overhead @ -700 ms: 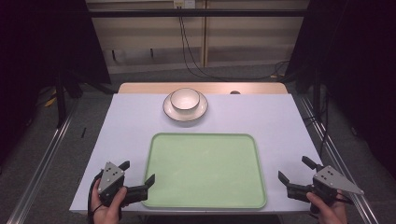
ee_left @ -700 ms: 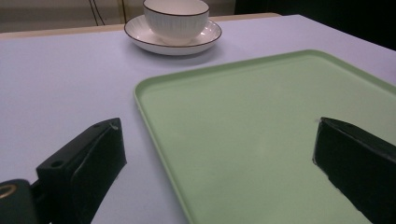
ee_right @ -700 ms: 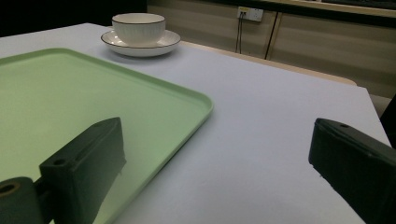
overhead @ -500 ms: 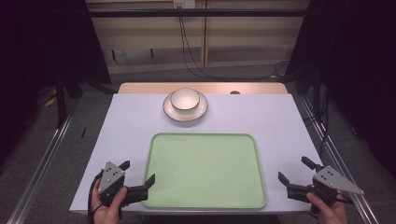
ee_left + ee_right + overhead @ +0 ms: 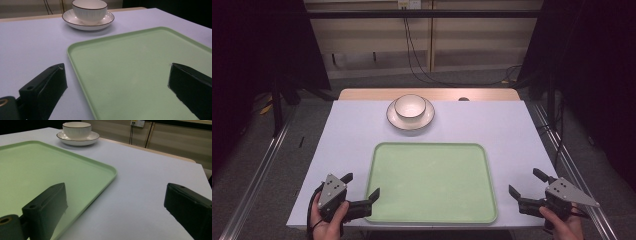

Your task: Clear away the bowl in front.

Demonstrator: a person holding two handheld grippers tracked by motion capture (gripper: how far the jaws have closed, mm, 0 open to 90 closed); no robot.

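Green tray (image 5: 432, 180) centred, bowl (image 5: 410, 106) on saucer (image 5: 410, 119) beyond

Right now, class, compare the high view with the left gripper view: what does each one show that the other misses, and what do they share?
High view alone: both hands, the left gripper and right gripper seen from outside, jaws apart, the floor, and wall cables. Left gripper view alone: a close look along its own black jaws, astride the tray's near edge. Both: the green tray, the bowl on its plate, the white table.

Your high view looks forward and down over the table (image 5: 352, 145); both gripper views sit low, facing away from you — all share the green tray (image 5: 432, 180) and bowl (image 5: 410, 106).
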